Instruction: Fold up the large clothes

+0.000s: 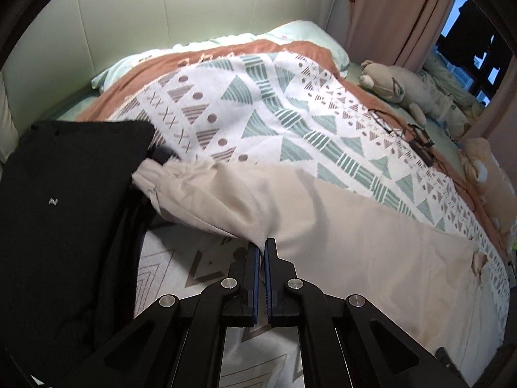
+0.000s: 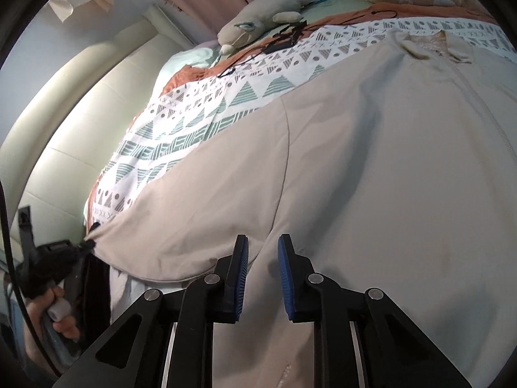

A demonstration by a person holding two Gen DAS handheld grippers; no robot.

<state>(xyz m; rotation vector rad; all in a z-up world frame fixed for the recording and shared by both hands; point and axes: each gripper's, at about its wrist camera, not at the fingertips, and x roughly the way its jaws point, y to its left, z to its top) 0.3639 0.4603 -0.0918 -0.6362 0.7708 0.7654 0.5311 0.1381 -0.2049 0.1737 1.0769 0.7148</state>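
A bed (image 1: 226, 103) with a patterned blanket carries the beige garment (image 2: 371, 168). Left tongs (image 1: 261, 249) pinch its edge; right tongs (image 2: 263, 245) stand slightly spread over the cloth. Grip firmly there, then lift both evenly.

My left wrist camera sits just behind my left gripper (image 1: 261, 249) and looks steeply down along it, across the bed toward the padded headboard (image 1: 106, 22) and the curtain (image 1: 397, 9). My right wrist camera rides behind my right gripper (image 2: 263, 245), tilted down, very close over the beige garment (image 2: 371, 168), which fills most of its view. Both views share that garment, the patterned blanket (image 1: 258, 106), the headboard and the plush toy (image 2: 258, 16). The right view also catches my left gripper at its left edge.
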